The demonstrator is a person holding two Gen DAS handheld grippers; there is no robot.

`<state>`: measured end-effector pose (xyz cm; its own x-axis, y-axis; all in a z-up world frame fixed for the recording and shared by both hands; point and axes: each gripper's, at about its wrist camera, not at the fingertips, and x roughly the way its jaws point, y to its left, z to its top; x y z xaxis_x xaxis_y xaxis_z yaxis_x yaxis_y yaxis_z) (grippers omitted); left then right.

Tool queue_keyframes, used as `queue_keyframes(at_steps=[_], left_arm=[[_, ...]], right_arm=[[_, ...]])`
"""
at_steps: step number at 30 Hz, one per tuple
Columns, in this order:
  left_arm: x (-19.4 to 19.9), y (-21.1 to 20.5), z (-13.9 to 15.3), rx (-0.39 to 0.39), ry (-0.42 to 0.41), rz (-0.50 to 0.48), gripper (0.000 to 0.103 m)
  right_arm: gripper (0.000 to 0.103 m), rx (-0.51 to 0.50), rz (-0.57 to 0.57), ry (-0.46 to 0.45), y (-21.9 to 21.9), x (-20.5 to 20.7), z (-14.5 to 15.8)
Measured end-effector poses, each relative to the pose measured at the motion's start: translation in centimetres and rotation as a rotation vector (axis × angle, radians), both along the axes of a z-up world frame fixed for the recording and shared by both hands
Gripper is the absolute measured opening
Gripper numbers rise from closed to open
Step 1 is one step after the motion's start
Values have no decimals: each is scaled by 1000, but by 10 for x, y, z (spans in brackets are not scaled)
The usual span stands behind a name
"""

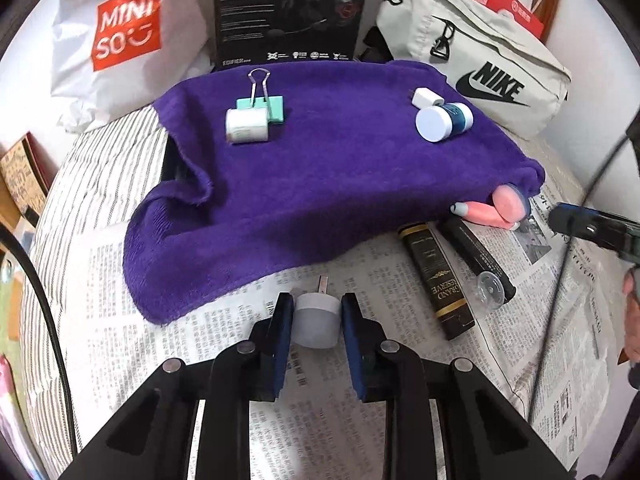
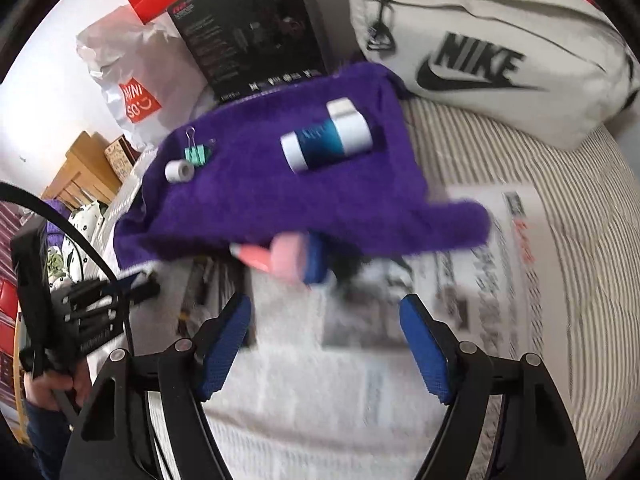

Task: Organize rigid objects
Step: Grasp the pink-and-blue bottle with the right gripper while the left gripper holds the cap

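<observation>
Jaws — left pair on grey cap [image 1: 316, 322], above newspaper [image 1: 224, 344]

towel [image 1: 320, 168]: fuzzy cloth; newspaper [image 1: 248, 344]: matt paper; clip [image 1: 260, 80]: shiny metal

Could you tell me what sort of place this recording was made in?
Probably a bedroom at home: the work surface looks like a bed with a striped sheet under newspaper, with a Miniso shopping bag and a Nike bag piled behind.
</observation>
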<state>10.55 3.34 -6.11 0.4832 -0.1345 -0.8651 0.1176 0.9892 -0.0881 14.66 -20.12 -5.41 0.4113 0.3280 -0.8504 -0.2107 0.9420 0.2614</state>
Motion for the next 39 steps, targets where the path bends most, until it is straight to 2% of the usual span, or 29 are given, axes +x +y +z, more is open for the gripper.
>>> queue_keyframes(at_steps=[2,5,10,13,15,16,28,39], left_arm=[[-1,2,-1,-11,-2,5,24],[-2,1,-2,-8,-6,4,24],[-3,3,-2,-24,-9,0,24],[-3,4,-2,-32,-10,0,24],[-4,3,-2,-30,-13,-2,24],[-4,3,-3,-29,-14,-3,24],[-5,3,-1,-48,-7,0,24],[-7,-2,13,-42,-14,-11,24]], right_arm=[[65,-4,3,8,7,7,-4],[61,-19,-4,28,13,15,-12],[60,-33,-11,33,19,22,-19],[55,-61,0,30,27,25,-22],[41,-63,11,23,31,27,-23],[39,-55,16,20,31,27,-23],[38,-49,32,-4,12,12,-4],[38,-51,60,24,7,-2,-9]])
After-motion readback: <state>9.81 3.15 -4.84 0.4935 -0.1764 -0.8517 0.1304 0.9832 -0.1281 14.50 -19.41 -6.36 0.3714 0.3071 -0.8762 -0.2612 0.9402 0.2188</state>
